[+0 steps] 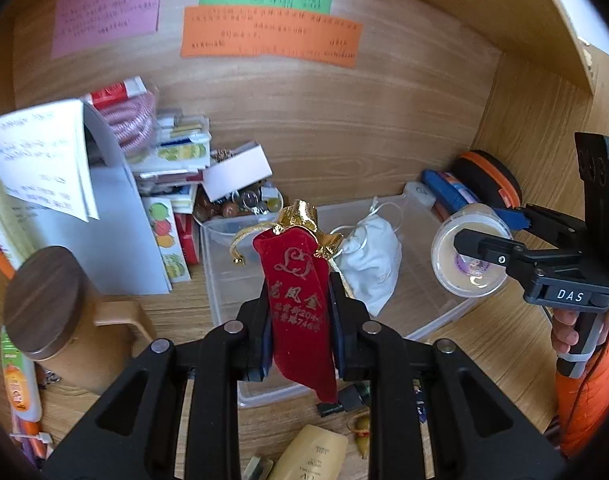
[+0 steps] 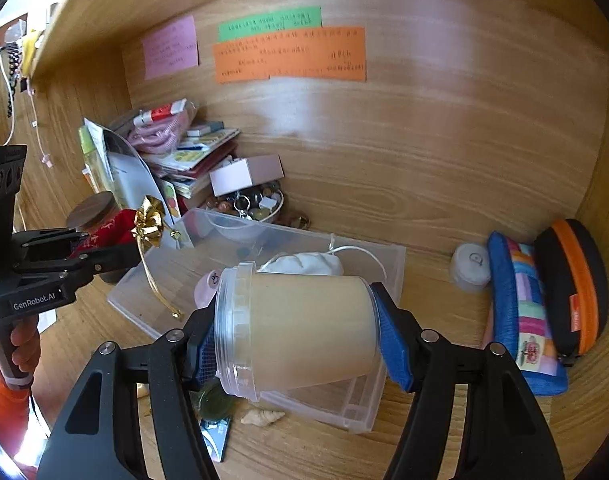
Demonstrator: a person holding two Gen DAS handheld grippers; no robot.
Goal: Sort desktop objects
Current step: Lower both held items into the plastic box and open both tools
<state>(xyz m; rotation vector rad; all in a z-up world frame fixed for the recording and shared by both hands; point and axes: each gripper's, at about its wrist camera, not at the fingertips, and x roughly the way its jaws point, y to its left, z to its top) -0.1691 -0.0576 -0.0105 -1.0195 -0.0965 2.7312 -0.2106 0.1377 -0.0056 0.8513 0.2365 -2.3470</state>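
Observation:
My left gripper (image 1: 300, 312) is shut on a red velvet pouch (image 1: 300, 300) with a gold top and cord, held above the near left part of a clear plastic bin (image 1: 224, 280). It also shows in the right wrist view (image 2: 108, 232). My right gripper (image 2: 296, 340) is shut on a clear plastic jar (image 2: 304, 328) of pale cream, held on its side over the bin (image 2: 384, 256). The jar also shows in the left wrist view (image 1: 470, 250). A white drawstring pouch (image 1: 370, 264) lies inside the bin.
A wooden-lidded canister (image 1: 44, 300), booklets and a bowl of trinkets (image 1: 240, 204) crowd the back left. A blue striped pouch (image 2: 520, 312), a black-and-orange case (image 2: 572, 284) and a small white jar (image 2: 470, 266) sit at the right. A shell (image 2: 262, 416) and small items lie in front.

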